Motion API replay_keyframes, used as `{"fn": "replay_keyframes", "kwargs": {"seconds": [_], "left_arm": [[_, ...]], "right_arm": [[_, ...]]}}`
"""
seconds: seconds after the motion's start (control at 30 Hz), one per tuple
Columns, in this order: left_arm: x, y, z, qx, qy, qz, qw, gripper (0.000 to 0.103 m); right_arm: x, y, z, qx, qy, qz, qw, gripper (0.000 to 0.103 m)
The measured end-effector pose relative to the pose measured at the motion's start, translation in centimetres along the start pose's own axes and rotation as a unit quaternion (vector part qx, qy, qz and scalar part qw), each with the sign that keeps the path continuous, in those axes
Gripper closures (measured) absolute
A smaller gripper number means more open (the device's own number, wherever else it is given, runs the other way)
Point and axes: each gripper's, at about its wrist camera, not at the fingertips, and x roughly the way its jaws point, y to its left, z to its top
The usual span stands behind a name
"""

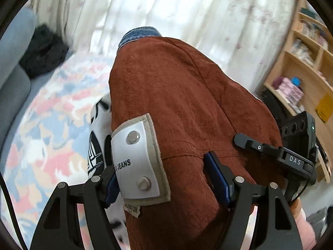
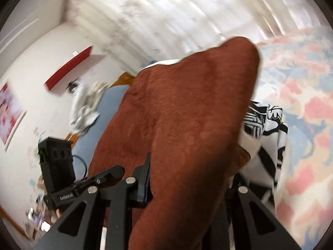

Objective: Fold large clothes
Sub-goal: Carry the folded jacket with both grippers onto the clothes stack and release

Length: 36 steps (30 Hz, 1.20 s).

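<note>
- While both tools carried the rust-brown garment (image 1: 187,104) above the patterned bed (image 1: 52,125), the left tool (image 1: 166,179) straddled its bunched cloth by the white patch (image 1: 137,162), and the right tool (image 2: 187,177) clamped a fold.
- Lifting both ends evenly would likely keep it from twisting.
- Patch read "JEANS"; the other tool's arm read "DAS".

Rust-brown suede garment (image 1: 187,108), lifted, bunched
</note>
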Motion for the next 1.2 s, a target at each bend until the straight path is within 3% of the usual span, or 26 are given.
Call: {"fn": "replay_keyframes", "kwargs": {"seconds": [0.07, 0.1, 0.17, 0.2, 0.27, 0.37, 0.47, 0.57, 0.77, 0.97, 1.2], "left_arm": [[4.0, 1.9, -0.5, -0.012, 0.047, 0.037, 0.9981, 0.026], [5.0, 2.6, -0.9, -0.018, 0.052, 0.045, 0.9975, 0.019], [5.1, 4.1, -1.5, -0.04, 0.031, 0.038, 0.998, 0.012], [4.7, 4.4, -1.7, -0.042, 0.021, 0.038, 0.9982, 0.008], [3.8, 4.9, -1.7, -0.036, 0.0, 0.065, 0.9972, 0.003], [1.9, 5.2, -1.7, -0.037, -0.019, 0.104, 0.9937, 0.003], [0.4, 5.0, -1.9, -0.034, -0.023, 0.13, 0.9907, 0.003], [-1.9, 3.3, -3.1, -0.025, -0.032, 0.153, 0.9875, 0.003], [-6.2, -0.1, -7.3, -0.032, -0.012, 0.145, 0.9888, 0.003], [-12.7, -6.6, -12.5, -0.019, -0.022, 0.133, 0.9907, 0.003], [-19.8, -16.1, -18.7, 0.021, -0.046, 0.102, 0.9935, 0.003]], "right_arm": [[3.2, -2.8, -0.3, 0.024, 0.025, -0.023, 0.999, 0.073], [4.8, -4.4, -0.9, 0.039, 0.046, -0.043, 0.997, 0.068], [6.3, -6.4, -2.0, 0.059, 0.058, -0.056, 0.995, 0.057], [6.0, -6.6, -2.3, 0.054, 0.049, -0.046, 0.996, 0.057], [5.4, -6.1, -2.5, 0.037, 0.048, -0.046, 0.997, 0.052], [3.7, -5.3, -2.8, 0.017, 0.073, -0.066, 0.995, 0.042], [0.8, -4.6, -3.1, -0.011, 0.069, -0.106, 0.992, 0.036], [-1.8, -4.5, -4.1, -0.031, 0.065, -0.139, 0.988, 0.036], [-9.4, -2.6, -8.1, -0.021, 0.066, -0.131, 0.989, 0.036], [-16.4, 1.3, -12.8, -0.024, 0.081, -0.132, 0.988, 0.036], [-25.1, 6.9, -17.7, -0.038, 0.07, -0.127, 0.989, 0.036]]}}
